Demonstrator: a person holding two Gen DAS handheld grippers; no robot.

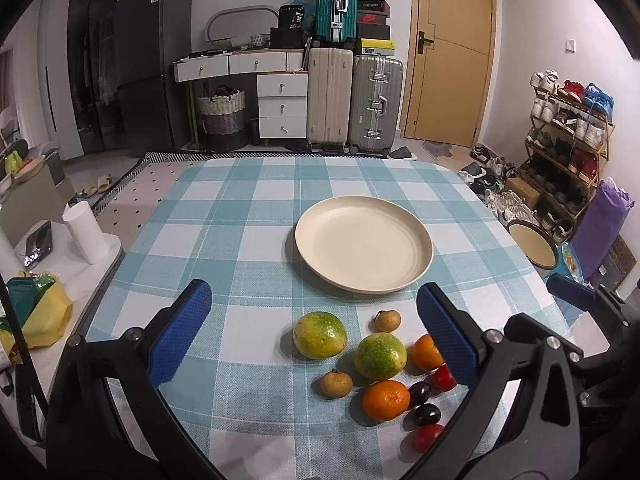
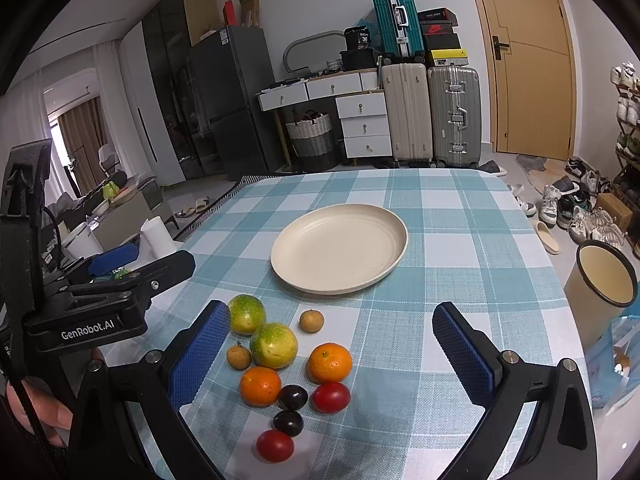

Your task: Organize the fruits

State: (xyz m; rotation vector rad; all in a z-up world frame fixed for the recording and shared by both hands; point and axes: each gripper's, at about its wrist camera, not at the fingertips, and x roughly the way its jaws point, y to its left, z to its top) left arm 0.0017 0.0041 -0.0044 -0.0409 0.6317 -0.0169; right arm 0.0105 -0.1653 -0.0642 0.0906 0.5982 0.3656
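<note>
left gripper spread wide, holding nothing | right gripper likewise | fruits lower centre: two glossy oranges, two mottled green rounds, ten total | smooth round cream plate centre frame

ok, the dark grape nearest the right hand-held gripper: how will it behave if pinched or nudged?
The dark grape looks round and glossy, so it will probably roll if nudged and may slip on the pads. It is small beside the wide-open right hand-held gripper, so a pinch needs nearly full closure. It sits close to a red tomato, which a nudge would likely bump.
</note>
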